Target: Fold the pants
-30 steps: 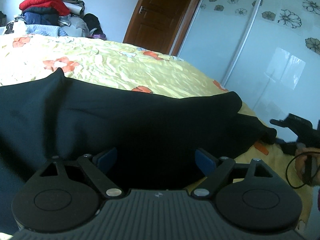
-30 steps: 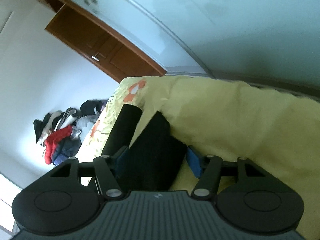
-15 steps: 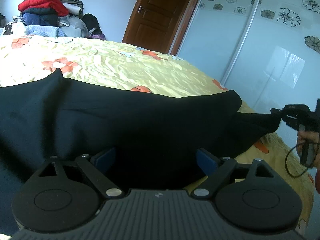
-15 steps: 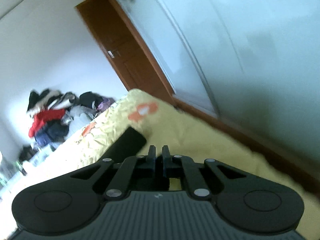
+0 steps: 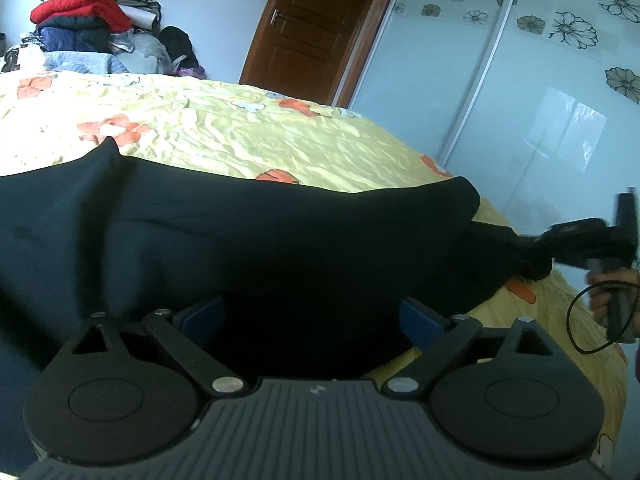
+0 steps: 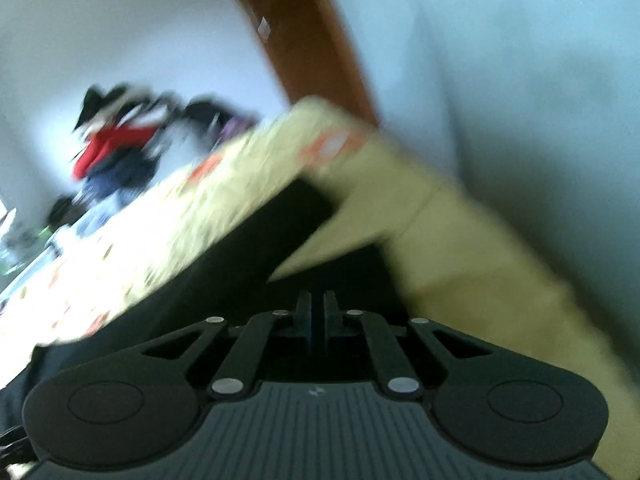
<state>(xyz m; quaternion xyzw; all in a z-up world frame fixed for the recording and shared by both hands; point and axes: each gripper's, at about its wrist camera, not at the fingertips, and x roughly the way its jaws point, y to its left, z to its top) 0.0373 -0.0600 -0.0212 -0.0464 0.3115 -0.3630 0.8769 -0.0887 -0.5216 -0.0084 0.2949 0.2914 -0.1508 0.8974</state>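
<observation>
While the right gripper (image 6: 316,312) is clenched on the black pants (image 5: 280,240) and the left gripper (image 5: 310,316) is opening, the thin pinch could slip.

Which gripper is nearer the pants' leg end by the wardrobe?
Right gripper: shut on the pants there. Left gripper, jaws opening, sits over their middle.

A: Left view is sharp and daylit; glare sits on the wardrobe (image 5: 568,136), edges bend and darken.
B: Right view is motion-blurred; the bed (image 6: 192,216) is overexposed at left.
</observation>
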